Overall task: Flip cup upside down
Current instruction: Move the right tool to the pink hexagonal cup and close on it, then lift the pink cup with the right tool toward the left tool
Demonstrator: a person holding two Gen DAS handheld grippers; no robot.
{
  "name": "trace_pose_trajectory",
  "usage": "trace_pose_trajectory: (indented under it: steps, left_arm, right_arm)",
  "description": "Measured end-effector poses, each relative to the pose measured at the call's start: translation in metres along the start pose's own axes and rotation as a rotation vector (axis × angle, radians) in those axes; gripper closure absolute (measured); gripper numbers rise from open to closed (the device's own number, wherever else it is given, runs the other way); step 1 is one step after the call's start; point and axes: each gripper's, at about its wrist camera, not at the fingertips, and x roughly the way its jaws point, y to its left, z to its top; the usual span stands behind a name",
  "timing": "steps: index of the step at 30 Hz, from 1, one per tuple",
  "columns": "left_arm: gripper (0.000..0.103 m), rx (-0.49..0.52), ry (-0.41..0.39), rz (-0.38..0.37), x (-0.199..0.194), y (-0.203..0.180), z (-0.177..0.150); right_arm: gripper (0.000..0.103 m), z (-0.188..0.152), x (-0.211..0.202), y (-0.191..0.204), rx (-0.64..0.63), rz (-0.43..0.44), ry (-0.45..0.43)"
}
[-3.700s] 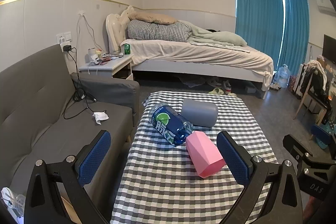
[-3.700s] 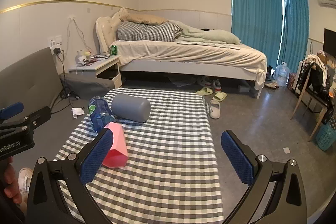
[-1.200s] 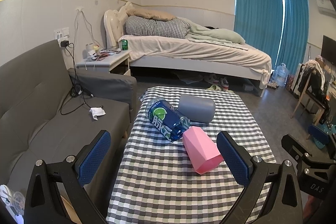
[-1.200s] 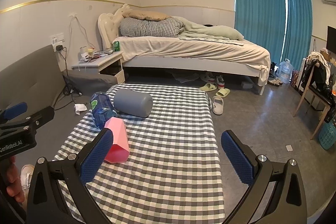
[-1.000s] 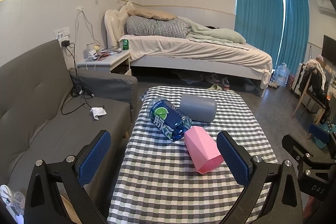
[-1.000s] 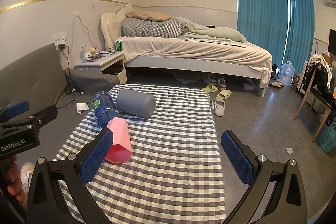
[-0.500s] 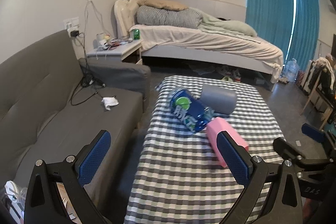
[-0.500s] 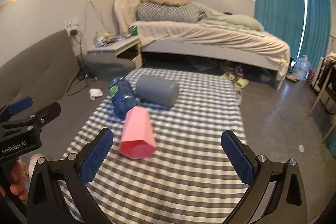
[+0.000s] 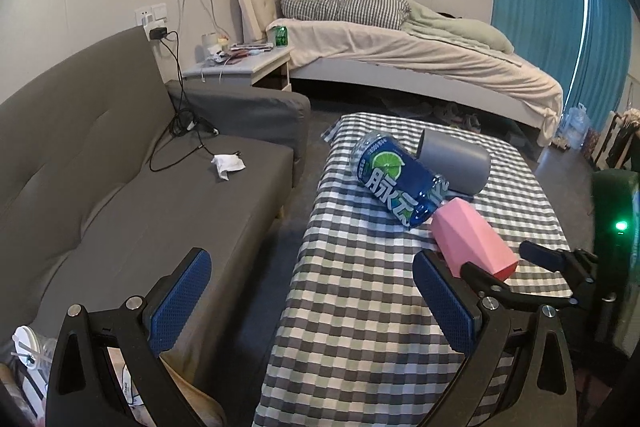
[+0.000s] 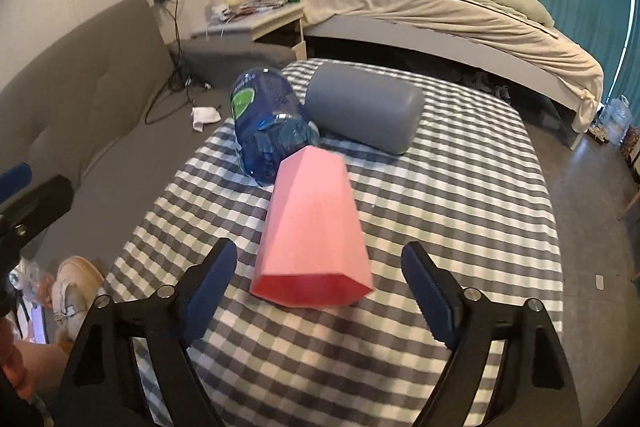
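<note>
- Right tool (image 10: 316, 283), jaws wide and empty, faces the pink cup (image 10: 314, 223) at 12 o'clock.
- Cup lies on the counter (image 10: 460, 187), long axis toward 12, mouth nearest.
- Left tool (image 9: 308, 303), open and empty, sits farther away.

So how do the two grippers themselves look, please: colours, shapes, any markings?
Both are alike. The left gripper and right gripper have black, angular plastic arms with triangular cut-outs and silver screw heads. Each finger carries a blue, finely ribbed rectangular pad. No cables, sleeves or readable markings show on them.
</note>
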Motion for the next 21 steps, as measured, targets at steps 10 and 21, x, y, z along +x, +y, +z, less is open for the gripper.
trace_pose_trajectory:
  steps: [10,21]
  left_arm:
    - [0.000,0.022,0.021,-0.003,0.003,-0.008,-0.002]
    - [0.000,0.005,0.033,-0.070,-0.010,-0.026,-0.008]
  right_arm:
    - [0.037,-0.012,0.006,-0.002,0.012,0.012,0.052]
    - [0.037,-0.055,-0.058,0.004,0.046,-0.044,0.069]
